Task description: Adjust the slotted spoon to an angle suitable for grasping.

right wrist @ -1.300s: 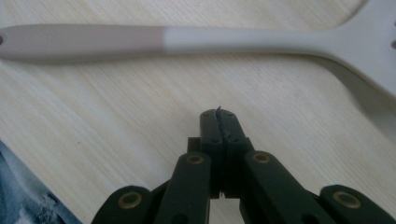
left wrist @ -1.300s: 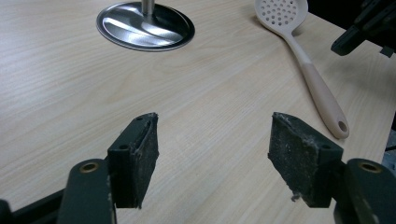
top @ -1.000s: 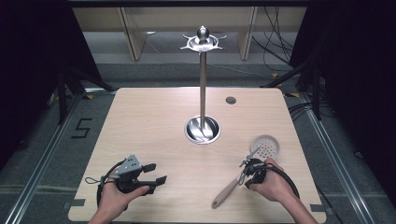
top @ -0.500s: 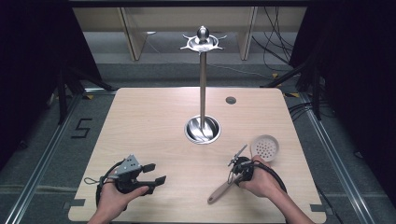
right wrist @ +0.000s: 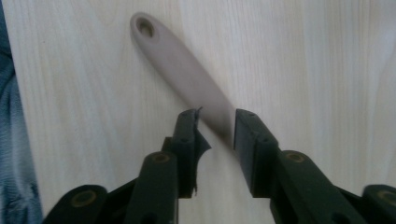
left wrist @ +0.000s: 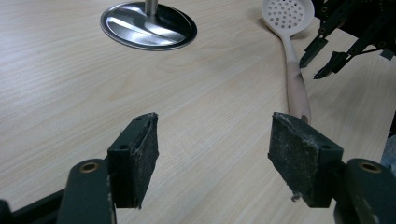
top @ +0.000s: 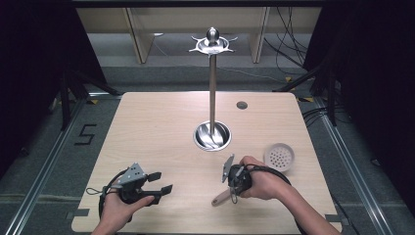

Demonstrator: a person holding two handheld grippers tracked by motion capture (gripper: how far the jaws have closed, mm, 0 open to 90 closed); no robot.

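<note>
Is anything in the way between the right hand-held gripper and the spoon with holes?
No. The right hand-held gripper sits right over the slotted spoon handle, which lies between its jaws on the table. Those jaws have just been opening.

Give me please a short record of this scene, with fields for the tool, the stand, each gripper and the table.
tool: slotted spoon, pale, lying flat on the table, hanging hole at its handle end
stand: metal utensil stand, upright pole on a round base, hooks on top
right gripper: jaws on both sides of the spoon handle, just been opening; grip on it unclear
left gripper: open, nothing between its jaws
table: light wooden table, dark round spot near its far edge
</note>
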